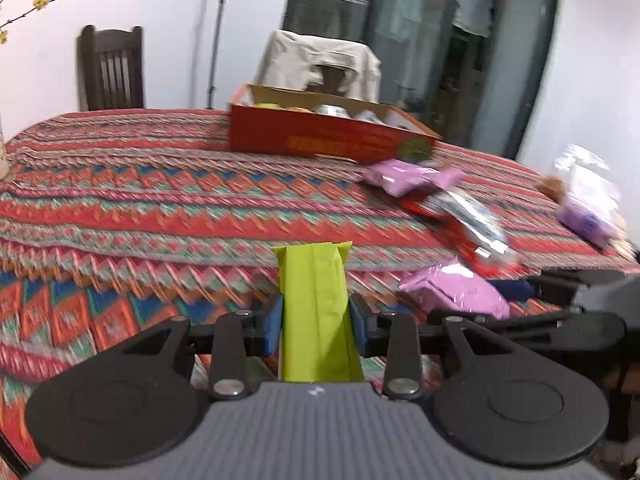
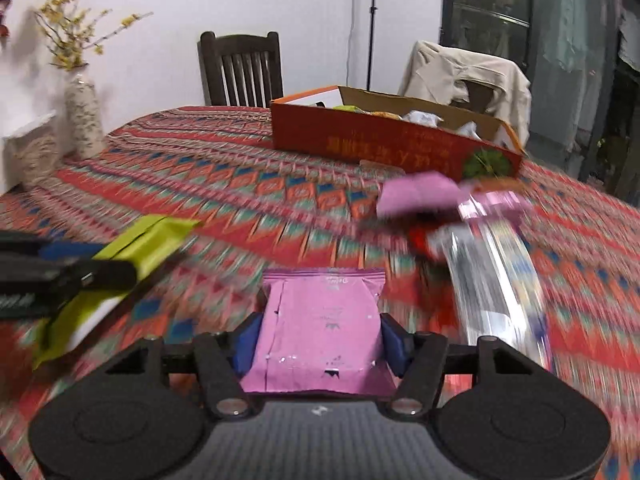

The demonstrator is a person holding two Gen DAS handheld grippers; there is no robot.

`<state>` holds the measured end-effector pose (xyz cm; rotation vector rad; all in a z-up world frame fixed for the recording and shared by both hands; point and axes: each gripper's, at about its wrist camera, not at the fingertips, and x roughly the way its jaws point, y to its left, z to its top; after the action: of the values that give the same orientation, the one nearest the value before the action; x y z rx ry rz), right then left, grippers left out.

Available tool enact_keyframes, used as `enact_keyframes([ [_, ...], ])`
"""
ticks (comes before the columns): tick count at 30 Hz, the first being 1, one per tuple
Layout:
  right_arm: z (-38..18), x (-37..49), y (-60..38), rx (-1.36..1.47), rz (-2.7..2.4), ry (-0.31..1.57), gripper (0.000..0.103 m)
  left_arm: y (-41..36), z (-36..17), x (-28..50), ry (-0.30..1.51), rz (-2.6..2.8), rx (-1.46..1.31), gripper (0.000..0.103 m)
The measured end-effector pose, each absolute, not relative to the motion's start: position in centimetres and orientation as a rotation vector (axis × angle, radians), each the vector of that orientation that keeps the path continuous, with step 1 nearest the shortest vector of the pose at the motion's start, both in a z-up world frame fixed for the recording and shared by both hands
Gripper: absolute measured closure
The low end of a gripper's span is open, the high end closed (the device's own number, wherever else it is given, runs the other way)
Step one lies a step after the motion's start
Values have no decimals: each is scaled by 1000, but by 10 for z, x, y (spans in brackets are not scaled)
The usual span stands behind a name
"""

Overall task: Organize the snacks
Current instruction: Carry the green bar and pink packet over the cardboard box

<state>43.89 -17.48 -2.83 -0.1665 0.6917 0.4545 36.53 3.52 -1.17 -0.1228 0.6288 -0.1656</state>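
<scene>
My left gripper (image 1: 317, 320) is shut on a lime green snack packet (image 1: 316, 304) and holds it above the patterned tablecloth. My right gripper (image 2: 322, 334) is shut on a pink snack packet (image 2: 322, 328), which also shows at the right of the left wrist view (image 1: 454, 290). The green packet and left gripper show at the left of the right wrist view (image 2: 132, 248). A red cardboard box (image 1: 332, 140) with several snacks inside stands at the far side of the table (image 2: 384, 142). Loose pink (image 1: 408, 176) and red-silver packets (image 1: 464, 224) lie before it.
A clear bag of snacks (image 1: 588, 200) lies at the table's right edge. A vase with yellow flowers (image 2: 84, 120) and a white box (image 2: 28, 148) stand at the far left. Two chairs (image 2: 242, 70) stand behind the table, one draped with a beige jacket (image 2: 468, 74).
</scene>
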Motion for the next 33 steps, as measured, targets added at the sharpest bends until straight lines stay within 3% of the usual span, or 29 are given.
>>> enact_keyframes([
  [8, -17, 356, -232, -78, 386, 702, 42, -1, -5, 328, 641, -202, -83, 67],
  [18, 14, 360, -250, -24, 439, 618, 42, 8, 44, 352, 587, -237, -103, 67],
  [27, 110, 486, -232, -46, 523, 480, 42, 51, 132, 524, 571, -221, -163, 67],
  [33, 147, 621, -192, -41, 496, 530, 42, 54, 147, 648, 579, -147, -113, 67],
])
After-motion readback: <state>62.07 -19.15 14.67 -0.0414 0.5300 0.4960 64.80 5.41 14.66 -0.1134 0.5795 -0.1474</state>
